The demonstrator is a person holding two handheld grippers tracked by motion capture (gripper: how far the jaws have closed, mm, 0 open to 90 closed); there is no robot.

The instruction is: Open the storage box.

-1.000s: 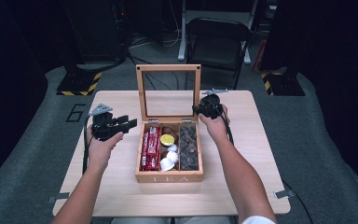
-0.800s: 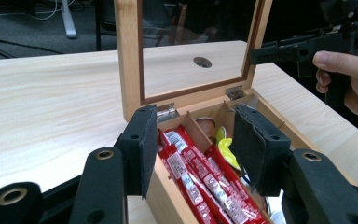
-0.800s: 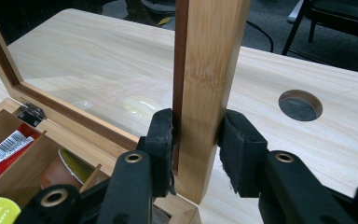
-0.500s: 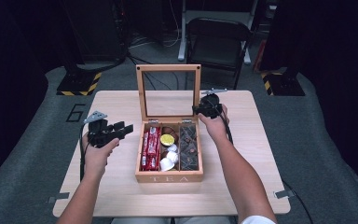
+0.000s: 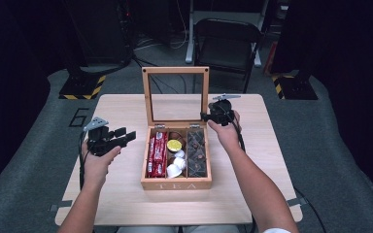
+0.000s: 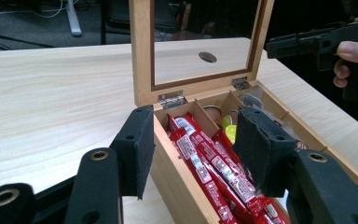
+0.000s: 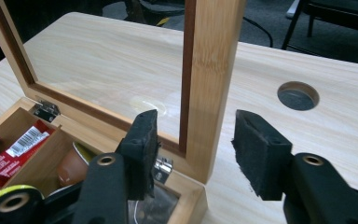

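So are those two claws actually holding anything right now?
No. The right gripper straddles the lid frame's side post, its jaws just opened off it. The left gripper is empty beside the tea box.

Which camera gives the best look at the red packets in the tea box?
The left gripper view: the red packets lie close up, stacked lengthwise in the tea box's nearest compartment, labels visible. The high view shows them small, in the left compartment. The right gripper view catches one corner.
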